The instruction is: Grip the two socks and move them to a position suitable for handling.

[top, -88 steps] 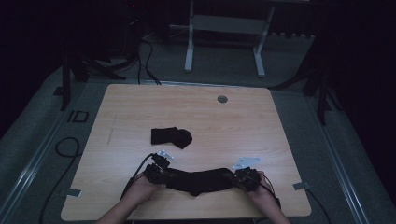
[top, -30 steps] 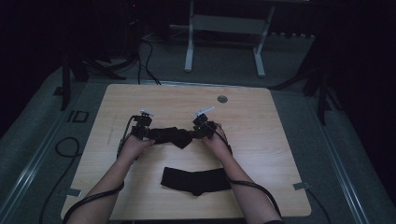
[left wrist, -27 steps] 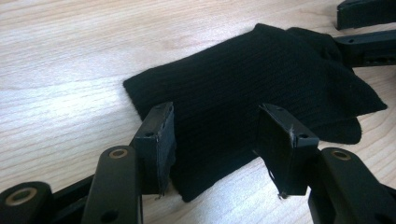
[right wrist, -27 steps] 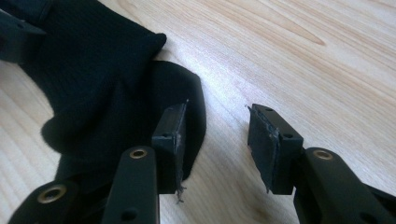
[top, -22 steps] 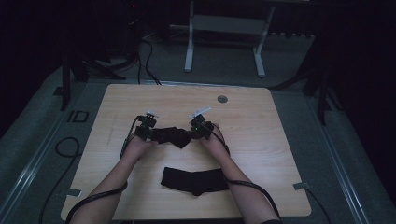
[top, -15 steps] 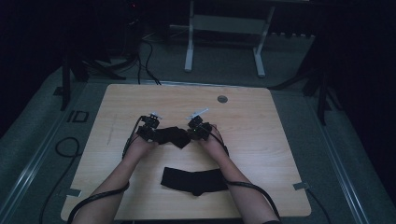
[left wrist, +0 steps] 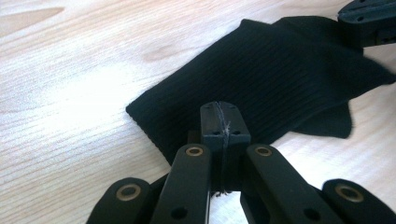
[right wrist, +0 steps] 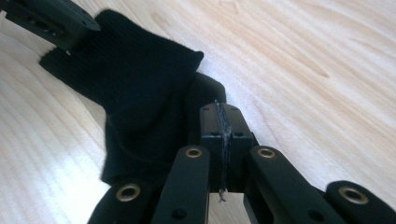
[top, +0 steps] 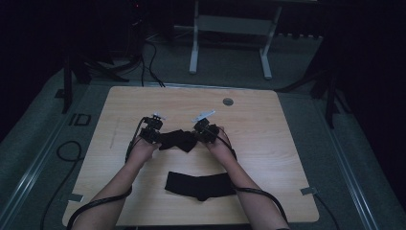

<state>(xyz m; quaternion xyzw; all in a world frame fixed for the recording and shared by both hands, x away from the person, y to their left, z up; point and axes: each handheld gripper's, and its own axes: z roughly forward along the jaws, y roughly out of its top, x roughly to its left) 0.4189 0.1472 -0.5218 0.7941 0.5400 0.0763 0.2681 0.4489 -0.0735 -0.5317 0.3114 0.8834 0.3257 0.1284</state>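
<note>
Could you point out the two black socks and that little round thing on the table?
Crumpled sock (top: pixel 178 140): high view, its middle, between the grippers.
Flat sock (top: pixel 200 185): high view, its middle, near the table's front edge.
Round thing (top: pixel 228 101): high view, its centre, near the far edge.

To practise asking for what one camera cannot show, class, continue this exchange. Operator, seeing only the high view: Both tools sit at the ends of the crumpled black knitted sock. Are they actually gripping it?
Observer: The left tool has just been closing. Its jaws now meet on the straight ribbed edge of the crumpled black knitted sock.
Operator: And the other one?
Observer: The right tool has just been closing too, and its jaws pinch a dark fold at the sock's other end.
Operator: Is the fabric stretched flat?
Observer: No, the right gripper view shows it doubled over itself beside the jaws.
</note>
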